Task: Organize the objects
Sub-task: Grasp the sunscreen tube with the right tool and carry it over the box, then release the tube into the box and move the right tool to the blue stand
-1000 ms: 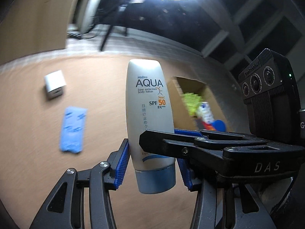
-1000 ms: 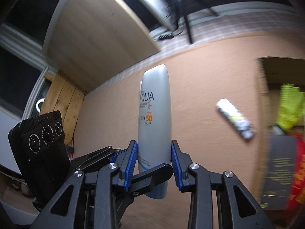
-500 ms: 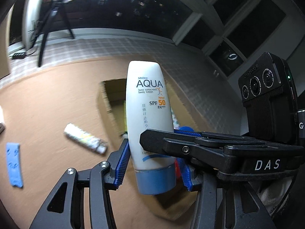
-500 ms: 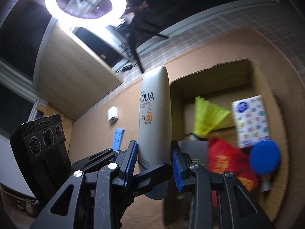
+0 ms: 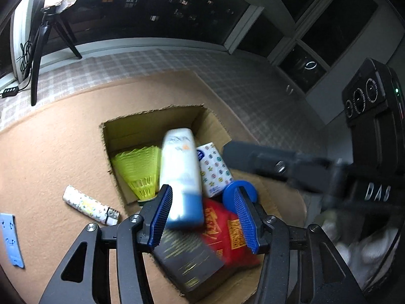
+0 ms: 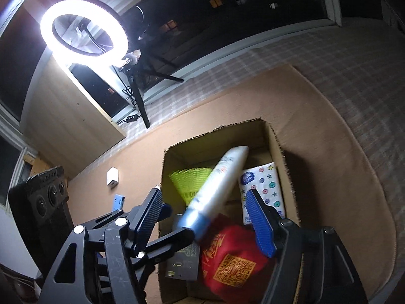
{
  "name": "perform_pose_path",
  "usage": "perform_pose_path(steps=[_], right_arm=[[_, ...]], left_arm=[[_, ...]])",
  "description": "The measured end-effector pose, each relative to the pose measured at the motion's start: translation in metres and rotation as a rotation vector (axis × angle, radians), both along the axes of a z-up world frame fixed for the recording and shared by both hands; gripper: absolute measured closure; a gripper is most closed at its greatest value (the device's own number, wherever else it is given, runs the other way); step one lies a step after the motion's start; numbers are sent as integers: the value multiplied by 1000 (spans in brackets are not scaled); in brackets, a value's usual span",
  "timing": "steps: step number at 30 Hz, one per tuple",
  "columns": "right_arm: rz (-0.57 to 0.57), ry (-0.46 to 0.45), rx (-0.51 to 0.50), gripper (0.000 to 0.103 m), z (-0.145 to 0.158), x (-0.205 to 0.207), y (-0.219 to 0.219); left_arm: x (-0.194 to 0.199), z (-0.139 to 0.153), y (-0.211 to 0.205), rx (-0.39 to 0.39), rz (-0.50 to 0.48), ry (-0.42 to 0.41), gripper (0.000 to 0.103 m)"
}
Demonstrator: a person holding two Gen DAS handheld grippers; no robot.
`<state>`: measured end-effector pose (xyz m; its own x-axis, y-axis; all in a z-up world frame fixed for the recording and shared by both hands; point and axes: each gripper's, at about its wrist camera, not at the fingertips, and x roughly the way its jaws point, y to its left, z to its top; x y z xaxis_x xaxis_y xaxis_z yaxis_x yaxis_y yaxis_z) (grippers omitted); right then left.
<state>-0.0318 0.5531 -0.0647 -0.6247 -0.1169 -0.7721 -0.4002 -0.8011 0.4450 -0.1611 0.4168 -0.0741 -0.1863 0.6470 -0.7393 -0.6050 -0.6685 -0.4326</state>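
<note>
A white sunscreen tube (image 5: pixel 181 167) with a blue cap, blurred and tilted, hangs loose over an open cardboard box (image 5: pixel 152 116). My left gripper (image 5: pixel 201 202) is above the box with its jaws opening; the tube is between its blue pads with a gap on the right side. My right gripper (image 6: pixel 202 195) crosses it from the side, its jaws also opening wide. There the tube (image 6: pixel 220 185) leans cap-down between the pads, touching neither. The box (image 6: pixel 217 136) lies right below both grippers.
In the box lie a yellow shuttlecock (image 5: pixel 136 167), a patterned tissue pack (image 5: pixel 214 167), a red pouch (image 5: pixel 225 230), a blue round lid (image 5: pixel 230 193) and a dark carton (image 5: pixel 184 258). On the brown mat lie a patterned lighter (image 5: pixel 88 206), a blue card (image 5: pixel 10 238) and a white charger (image 6: pixel 112 178).
Both grippers carried the upright tube across the mat to above the box. Their jaws have spread, and the tube has come loose and tipped down toward the box.
</note>
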Motion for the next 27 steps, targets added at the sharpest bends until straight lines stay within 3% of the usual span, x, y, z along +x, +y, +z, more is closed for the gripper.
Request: perform_pose_path(steps=[12,27], right_arm=[[7,32,-24,38,-3,0,-18],[105,62,2,35,0,-14,-85]], left_arm=[[-2,-10,-52,-32,51,14,49],[3,-14,-164,-74,195,17,49]])
